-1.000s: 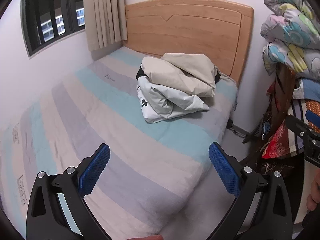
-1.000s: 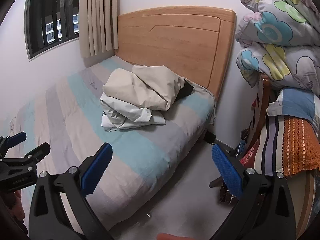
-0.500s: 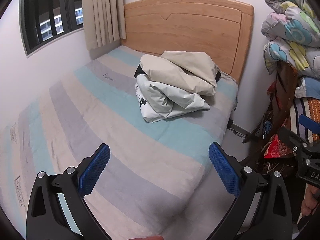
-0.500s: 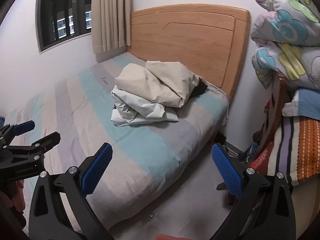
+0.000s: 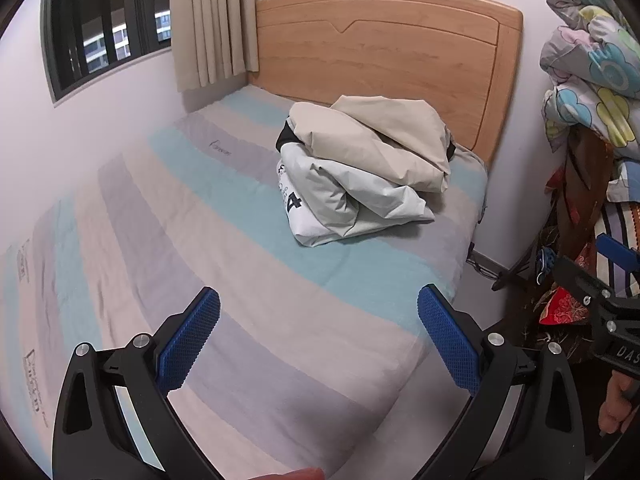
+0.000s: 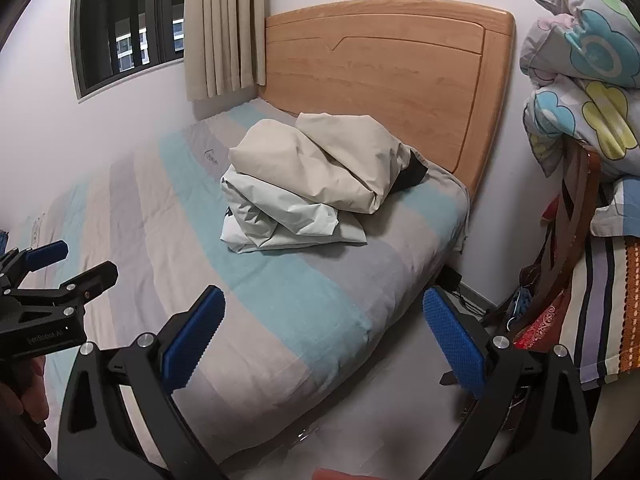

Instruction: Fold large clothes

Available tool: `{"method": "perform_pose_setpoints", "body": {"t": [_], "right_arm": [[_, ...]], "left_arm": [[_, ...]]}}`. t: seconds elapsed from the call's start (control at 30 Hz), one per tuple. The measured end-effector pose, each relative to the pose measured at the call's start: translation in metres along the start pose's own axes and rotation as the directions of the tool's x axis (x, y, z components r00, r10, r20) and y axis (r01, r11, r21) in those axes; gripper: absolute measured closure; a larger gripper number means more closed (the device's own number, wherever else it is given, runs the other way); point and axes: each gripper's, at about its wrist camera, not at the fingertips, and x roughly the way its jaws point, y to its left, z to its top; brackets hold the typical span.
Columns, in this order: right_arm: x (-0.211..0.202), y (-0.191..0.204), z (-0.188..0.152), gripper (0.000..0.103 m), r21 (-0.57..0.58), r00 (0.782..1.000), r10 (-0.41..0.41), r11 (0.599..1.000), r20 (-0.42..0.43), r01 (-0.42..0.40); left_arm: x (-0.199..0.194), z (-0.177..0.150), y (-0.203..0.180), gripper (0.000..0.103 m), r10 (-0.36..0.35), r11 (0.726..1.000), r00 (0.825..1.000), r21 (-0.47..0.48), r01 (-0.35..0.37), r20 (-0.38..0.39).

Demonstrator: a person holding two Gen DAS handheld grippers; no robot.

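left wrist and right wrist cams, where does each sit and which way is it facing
Left wrist: sits on the left hand-held gripper, open over the striped bed, facing the clothes pile and headboard; the right hand-held gripper and a hand show at right.
Right wrist: sits on the right hand-held gripper, open above the bed's floor-side edge, facing the same pile; the left gripper shows at left.
Shared: bed, clothes pile, headboard, curtain, window, floral quilt.
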Motion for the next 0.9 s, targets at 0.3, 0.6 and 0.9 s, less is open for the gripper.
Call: {"method": "perform_pose_setpoints", "body": {"t": [0.3, 0.6, 0.9], "right_arm": [[0.005, 0.003, 0.006, 0.007, -0.009, 1.0, 0.005, 1.0, -0.001, -0.005], [0.006, 0.002, 0.008, 0.007, -0.009, 1.0, 0.008, 1.0, 0.001, -0.008], [0.013, -0.002, 0.01, 0.007, -0.001, 1.0, 0.014, 1.0, -0.009, -0.014]], "left_arm": [[0.007, 0.007, 0.01, 0.006, -0.009, 0.999, 1.0, -0.051, 0.008, -0.006], [0.008, 0.009, 0.001, 0.006, -0.039, 0.999, 0.998, -0.013, 0.039, 0.045], [0.014, 0.009, 0.001, 0.006, -0.01, 1.0, 1.0, -0.01, 0.01, 0.011]]}}
